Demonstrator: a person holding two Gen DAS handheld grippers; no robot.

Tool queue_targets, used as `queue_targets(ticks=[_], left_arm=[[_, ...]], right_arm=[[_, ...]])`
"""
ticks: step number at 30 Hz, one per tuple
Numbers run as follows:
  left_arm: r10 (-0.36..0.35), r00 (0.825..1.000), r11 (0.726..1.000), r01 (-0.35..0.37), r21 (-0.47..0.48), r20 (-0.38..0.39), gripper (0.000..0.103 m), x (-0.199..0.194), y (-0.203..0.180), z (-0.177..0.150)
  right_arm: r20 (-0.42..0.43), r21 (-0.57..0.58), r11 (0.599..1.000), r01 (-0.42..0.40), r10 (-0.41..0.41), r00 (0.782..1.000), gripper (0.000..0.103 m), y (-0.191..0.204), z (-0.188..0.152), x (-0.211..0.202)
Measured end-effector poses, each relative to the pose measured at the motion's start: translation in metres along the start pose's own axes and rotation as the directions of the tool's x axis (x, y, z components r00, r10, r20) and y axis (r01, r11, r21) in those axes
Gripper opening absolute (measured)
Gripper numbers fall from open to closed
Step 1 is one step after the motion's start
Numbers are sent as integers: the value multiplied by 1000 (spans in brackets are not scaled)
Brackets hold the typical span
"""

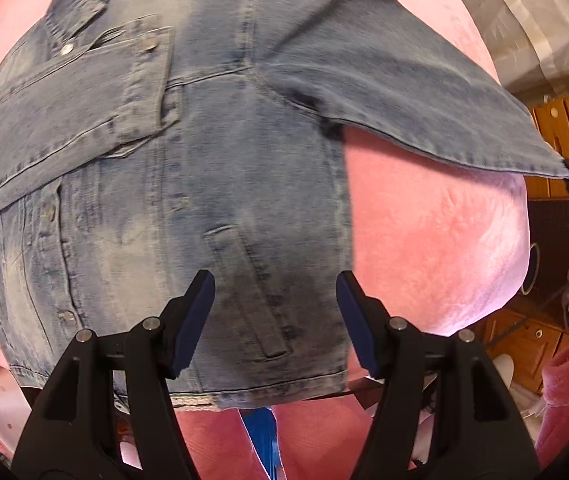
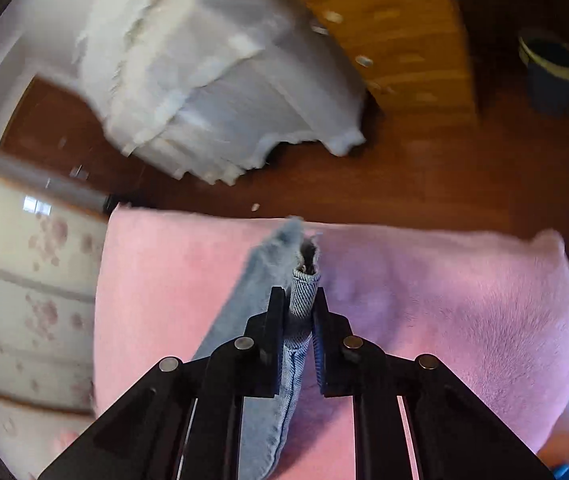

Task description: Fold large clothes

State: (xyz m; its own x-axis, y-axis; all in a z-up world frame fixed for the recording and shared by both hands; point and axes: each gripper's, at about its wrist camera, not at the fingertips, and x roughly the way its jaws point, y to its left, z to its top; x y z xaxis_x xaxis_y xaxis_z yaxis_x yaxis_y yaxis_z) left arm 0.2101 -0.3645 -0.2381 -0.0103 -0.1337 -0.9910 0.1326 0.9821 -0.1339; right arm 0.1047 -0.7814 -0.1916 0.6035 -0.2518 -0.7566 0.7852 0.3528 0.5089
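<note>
A white sheet [image 2: 220, 72] and wooden drawers [image 2: 400, 40] stand beyond the pink blanket [image 1: 436, 240]. On it lies the faded denim jacket [image 1: 172, 168] — one sleeve folded across. Left gripper [image 1: 275, 292] hovers spread; right gripper [image 2: 299, 300] pinches a cuff [image 2: 303, 284].

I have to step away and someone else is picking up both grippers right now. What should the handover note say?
Left gripper: open, pointing down over the lower part of the denim jacket, holding nothing.
Right gripper: shut on the cuff end of the right-hand sleeve, which is raised off the pink blanket.
Done: the jacket lies spread on the blanket, and the other sleeve is already folded across the chest.
Left: carry the held sleeve across the body, then fold the jacket up.
</note>
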Motion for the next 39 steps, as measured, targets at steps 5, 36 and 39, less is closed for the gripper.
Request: queue_targets(ticks=[5,36,39], left_arm=[[-20,999,999,21,-38,41,60,-14,38,-4],[-77,984,957,118,-265,161,60,-71,408,-25],[-91,982,959,131,-252,163,60,-67,408,-20]], right_arm=[[102,-189,982,-14,33,994,12,63,-20,-38],[-291,-740,627,-244,28,956,12,316,-509,72],[-320,-786,568,-245,-33,947,13,304,-530,90]])
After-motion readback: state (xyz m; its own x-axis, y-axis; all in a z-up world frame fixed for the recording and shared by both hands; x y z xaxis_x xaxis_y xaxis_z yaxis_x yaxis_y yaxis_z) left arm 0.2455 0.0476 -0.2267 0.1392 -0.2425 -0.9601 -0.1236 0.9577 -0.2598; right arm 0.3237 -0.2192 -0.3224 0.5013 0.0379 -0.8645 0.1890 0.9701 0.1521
